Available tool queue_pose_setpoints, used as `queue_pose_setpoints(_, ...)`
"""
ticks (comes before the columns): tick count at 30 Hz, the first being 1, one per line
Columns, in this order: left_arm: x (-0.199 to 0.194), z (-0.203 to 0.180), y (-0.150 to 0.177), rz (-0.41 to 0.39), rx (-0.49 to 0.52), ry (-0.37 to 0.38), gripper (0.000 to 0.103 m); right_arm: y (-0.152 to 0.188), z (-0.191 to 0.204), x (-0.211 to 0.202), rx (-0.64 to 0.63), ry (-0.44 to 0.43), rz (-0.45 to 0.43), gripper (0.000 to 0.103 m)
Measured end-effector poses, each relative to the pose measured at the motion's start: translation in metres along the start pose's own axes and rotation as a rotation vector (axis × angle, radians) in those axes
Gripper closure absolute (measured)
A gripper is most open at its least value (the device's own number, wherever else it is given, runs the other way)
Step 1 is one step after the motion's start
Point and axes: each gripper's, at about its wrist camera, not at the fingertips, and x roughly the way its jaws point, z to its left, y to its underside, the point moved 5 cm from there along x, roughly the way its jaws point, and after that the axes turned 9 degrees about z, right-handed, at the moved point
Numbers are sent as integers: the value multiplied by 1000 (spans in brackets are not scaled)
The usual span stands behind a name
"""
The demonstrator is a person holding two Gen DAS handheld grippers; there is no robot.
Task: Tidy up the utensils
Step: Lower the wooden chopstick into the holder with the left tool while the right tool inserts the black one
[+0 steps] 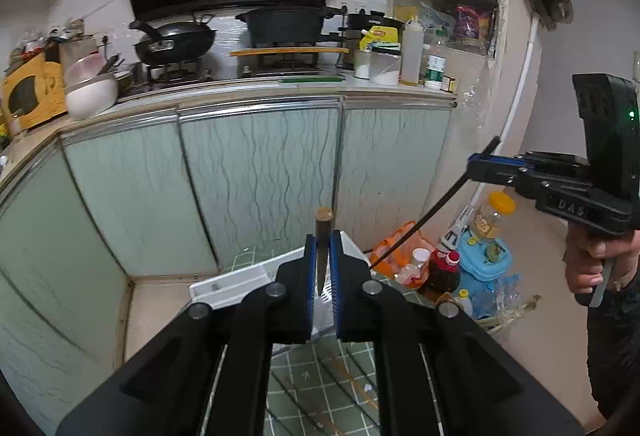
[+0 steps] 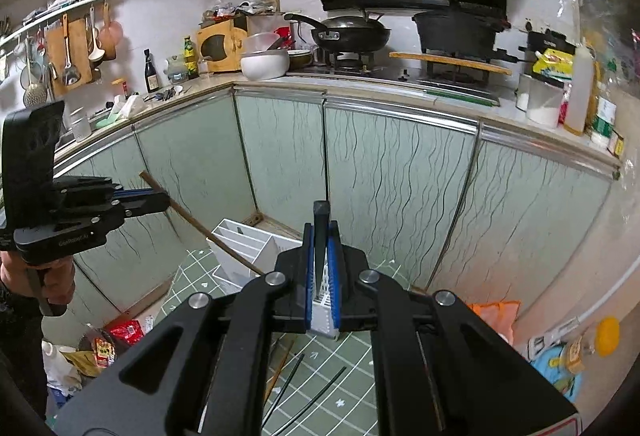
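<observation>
My left gripper (image 1: pixel 322 241) is shut on a brown wooden chopstick (image 1: pixel 323 219), whose blunt end sticks up past the blue pads. In the right wrist view the same chopstick (image 2: pixel 200 226) slants down from the left gripper (image 2: pixel 163 201). My right gripper (image 2: pixel 321 236) is shut on a black chopstick (image 2: pixel 321 216). In the left wrist view that black chopstick (image 1: pixel 420 221) hangs slanted from the right gripper (image 1: pixel 474 164). Below both sits a white divided organizer (image 2: pixel 240 241), also visible as the organizer (image 1: pixel 228 282), on a green mat (image 2: pixel 352 388). Loose black chopsticks (image 2: pixel 289 384) lie on the mat.
Pale green cabinet doors (image 2: pixel 400 188) stand right behind the organizer. The counter holds a wok (image 2: pixel 352 32), a black pot (image 2: pixel 456 28) and a white bowl (image 2: pixel 264 64). Bottles, a blue box (image 1: pixel 484 256) and an orange bag (image 1: pixel 394 244) crowd the floor to the right.
</observation>
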Motion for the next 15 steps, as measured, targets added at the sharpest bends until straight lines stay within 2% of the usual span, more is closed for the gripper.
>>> queue_pose_setpoints(6, 34, -5, -14, 39, 17, 16, 95, -6, -9, 34, -3, -17, 35, 97)
queue_pose_setpoints(15, 94, -1, -3, 90, 24, 3, 95, 17, -27, 98, 7, -41, 93, 97)
